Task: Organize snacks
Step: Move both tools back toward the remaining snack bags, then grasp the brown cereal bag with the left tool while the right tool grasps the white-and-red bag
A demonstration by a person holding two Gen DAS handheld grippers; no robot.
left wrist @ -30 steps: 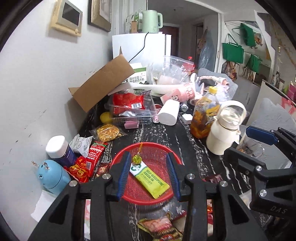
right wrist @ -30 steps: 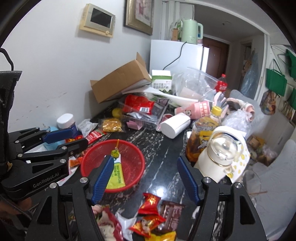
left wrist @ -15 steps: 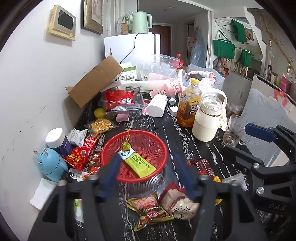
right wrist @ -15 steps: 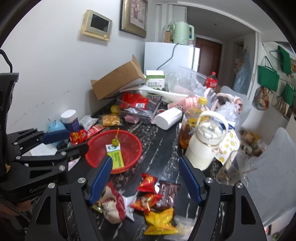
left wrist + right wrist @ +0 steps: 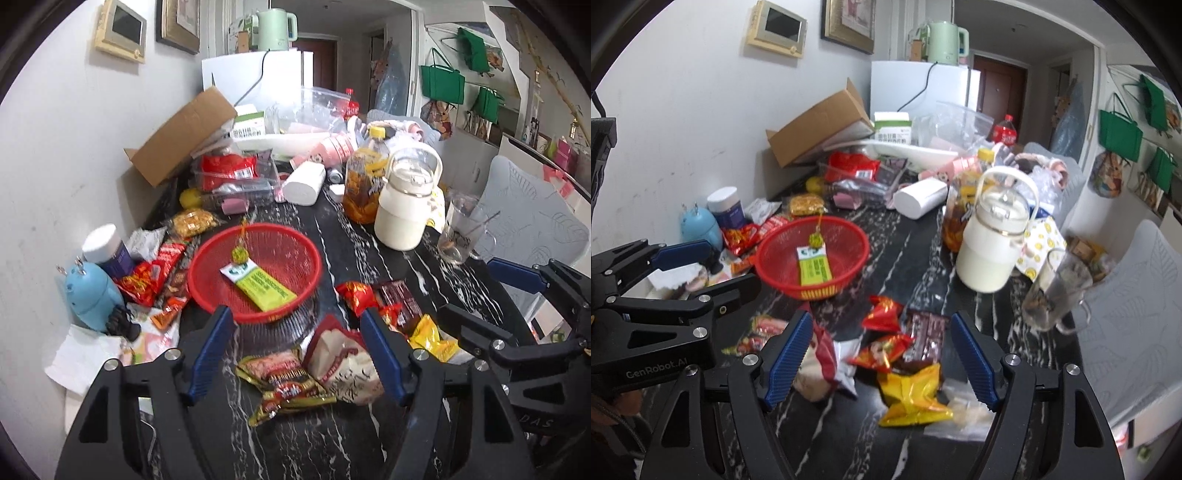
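**A:** Left wrist view, item one?

**B:** Your left gripper (image 5: 297, 350), blue-padded fingers spread wide, holding nothing. Between the fingertips: a brown-and-gold crinkled snack packet (image 5: 286, 384) and, touching it toward the right finger, a white-and-red puffy snack bag (image 5: 341, 363).

**A:** Beyond the tips?

**B:** A round red plastic mesh basket (image 5: 295, 254) on the black marble-veined table (image 5: 332, 443), holding a yellow-green flat sachet (image 5: 264, 286) and a small green wrapped candy (image 5: 239, 254). Off the right finger: a red foil packet (image 5: 358, 295), a dark brown wrapper (image 5: 400, 299) and a yellow foil packet (image 5: 430, 338). Your right gripper (image 5: 484, 291) shows at the right edge.

**A:** Right wrist view?

**B:** Your right gripper (image 5: 877, 356), fingers likewise spread and empty. Between them: the yellow foil packet (image 5: 912, 395), the dark brown wrapper (image 5: 925, 338) and two red foil packets (image 5: 884, 314). The white-and-red bag (image 5: 820, 365) lies against the left finger. The red basket (image 5: 846, 251) sits ahead, left of the tips; a cream lidded jug with a handle (image 5: 991, 243) stands ahead to the right. Your left gripper (image 5: 716, 266) is at the left edge, also parted.
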